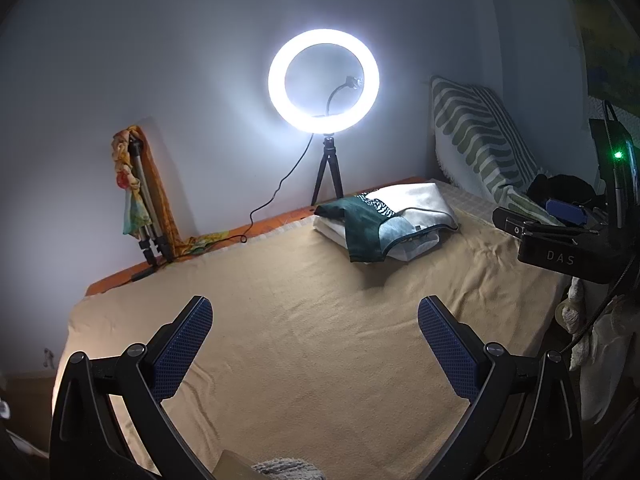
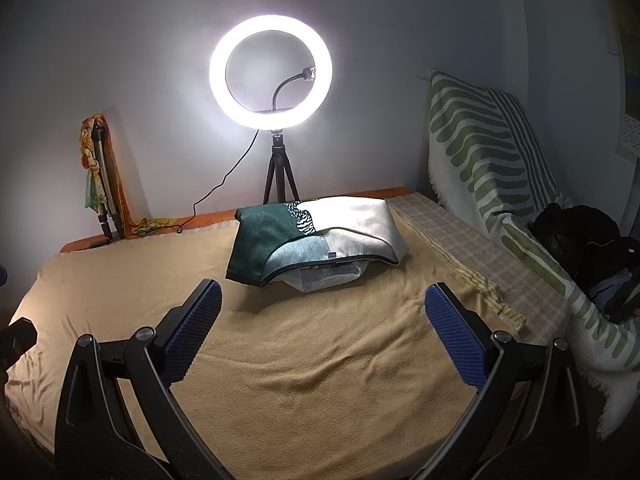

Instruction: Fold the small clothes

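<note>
Bed surface fills most of both views, covered by a tan blanket with soft wrinkles. Along its right side leans a cushion with green and white stripes, and dark clothing is heaped at the cushion's foot. A lit ring light on a small black tripod stands at the far edge against the wall, with a folded tripod wrapped in a patterned scarf to its left.

Folded clothes sit in a low stack on the blanket near the far edge, just in front of the ring light's tripod. The top piece is dark green on the left and white on the right, and its long axis runs left to right across the bed, with the dark-trimmed edge facing the cameras.

Left gripper hovers over bare blanket, fingers spread wide and holding nothing. Right gripper hangs just short of the stack, fingers likewise wide apart and empty.
</note>
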The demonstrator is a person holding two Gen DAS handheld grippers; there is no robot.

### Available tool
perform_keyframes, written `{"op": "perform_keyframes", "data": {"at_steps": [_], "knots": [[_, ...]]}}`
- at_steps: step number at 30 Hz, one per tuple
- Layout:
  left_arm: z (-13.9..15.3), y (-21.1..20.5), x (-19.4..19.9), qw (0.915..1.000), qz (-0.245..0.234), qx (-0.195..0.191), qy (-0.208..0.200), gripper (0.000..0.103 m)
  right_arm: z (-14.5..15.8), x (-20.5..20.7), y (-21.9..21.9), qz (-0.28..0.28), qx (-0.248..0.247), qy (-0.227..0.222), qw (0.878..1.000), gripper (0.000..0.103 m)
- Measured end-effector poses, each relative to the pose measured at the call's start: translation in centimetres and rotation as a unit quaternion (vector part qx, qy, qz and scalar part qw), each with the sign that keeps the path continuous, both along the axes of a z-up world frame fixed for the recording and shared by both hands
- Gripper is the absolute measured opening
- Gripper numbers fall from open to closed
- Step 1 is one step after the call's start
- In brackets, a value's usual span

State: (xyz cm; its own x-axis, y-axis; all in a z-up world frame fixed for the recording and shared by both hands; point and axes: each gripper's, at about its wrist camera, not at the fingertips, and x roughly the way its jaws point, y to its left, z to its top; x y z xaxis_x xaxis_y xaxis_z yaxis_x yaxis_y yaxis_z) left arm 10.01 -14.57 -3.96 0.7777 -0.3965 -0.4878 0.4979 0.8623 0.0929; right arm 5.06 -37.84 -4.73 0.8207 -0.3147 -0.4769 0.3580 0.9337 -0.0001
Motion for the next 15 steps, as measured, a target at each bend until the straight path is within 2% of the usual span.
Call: {"op": "perform_keyframes", "data": {"at_steps": [15], "knots": [[-0.24,-0.37,-0.10,0.9999,0.004,0.003,-0.010,0.102,0.32,-0.35,0.00,0.000,-0.004,0.000,1.000,0.103]]}}
